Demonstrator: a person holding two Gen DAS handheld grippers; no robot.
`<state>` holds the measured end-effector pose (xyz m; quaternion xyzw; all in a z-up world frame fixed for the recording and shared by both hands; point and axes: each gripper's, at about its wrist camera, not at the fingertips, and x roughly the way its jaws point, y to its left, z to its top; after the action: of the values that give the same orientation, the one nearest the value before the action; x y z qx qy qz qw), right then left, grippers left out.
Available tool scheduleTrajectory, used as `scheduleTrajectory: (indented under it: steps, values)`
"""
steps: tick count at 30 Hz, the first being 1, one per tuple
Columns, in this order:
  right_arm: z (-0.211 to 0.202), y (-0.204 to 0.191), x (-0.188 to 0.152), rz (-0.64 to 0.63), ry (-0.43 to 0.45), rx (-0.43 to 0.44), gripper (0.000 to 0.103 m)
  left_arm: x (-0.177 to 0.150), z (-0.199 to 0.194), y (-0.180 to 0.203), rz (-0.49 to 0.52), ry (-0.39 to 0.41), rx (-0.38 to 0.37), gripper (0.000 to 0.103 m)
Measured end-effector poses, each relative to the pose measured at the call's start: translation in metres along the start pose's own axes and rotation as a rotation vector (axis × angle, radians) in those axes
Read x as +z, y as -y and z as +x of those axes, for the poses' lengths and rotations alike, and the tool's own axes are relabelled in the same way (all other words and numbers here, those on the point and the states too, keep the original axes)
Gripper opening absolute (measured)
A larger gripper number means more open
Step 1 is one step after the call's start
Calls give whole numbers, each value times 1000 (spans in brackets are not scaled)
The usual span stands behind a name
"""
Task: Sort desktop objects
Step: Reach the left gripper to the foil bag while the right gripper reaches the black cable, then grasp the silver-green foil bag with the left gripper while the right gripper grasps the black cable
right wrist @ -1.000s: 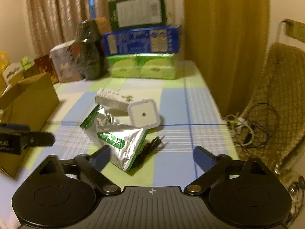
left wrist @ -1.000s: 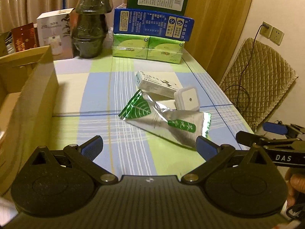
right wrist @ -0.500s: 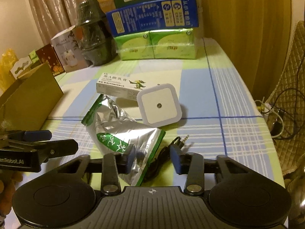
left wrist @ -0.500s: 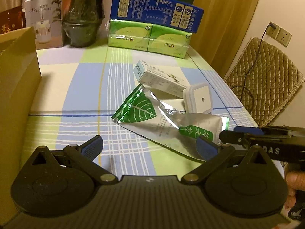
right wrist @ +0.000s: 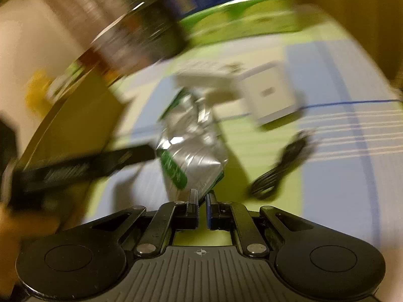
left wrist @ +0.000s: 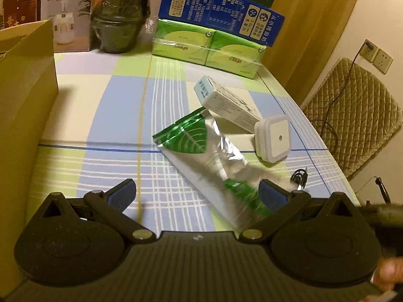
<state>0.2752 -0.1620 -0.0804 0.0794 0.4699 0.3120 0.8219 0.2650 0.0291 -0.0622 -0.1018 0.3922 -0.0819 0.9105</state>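
Right gripper (right wrist: 201,202): jaws have just been closing and now stand nearly together, pinching the near edge of the silver-and-green foil pouch (right wrist: 191,156), which extends straight ahead of the fingertips over the checked surface (right wrist: 340,176). A coiled black cable (right wrist: 277,173) lies ahead and to the right of this gripper; a white square night light (right wrist: 269,95) sits farther ahead, to the right, beyond the pouch. The right wrist view is motion-blurred.

Left gripper (left wrist: 196,193): jaws spread wide, nothing between the pads. The foil pouch (left wrist: 206,156) runs ahead of it, its near end by the right finger. Beyond the pouch lie a long white carton (left wrist: 226,103) and the night light (left wrist: 273,137), touching each other. A cardboard box (left wrist: 25,88) stands to the left.
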Motion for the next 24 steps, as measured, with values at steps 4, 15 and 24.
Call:
scheduleTrajectory:
  steps: [4, 15, 24]
  values:
    - [-8, -18, -6, -177, 44, -183, 58, 1, 3, 1, -10, -9, -20, 102]
    - [-15, 0, -6, -172, 61, -358, 64, 13, 41, 17, -27, -72, -64, 102]
    - [-10, 14, -1, -94, 77, -380, 68, 8, 41, 22, 174, -135, 76, 101]
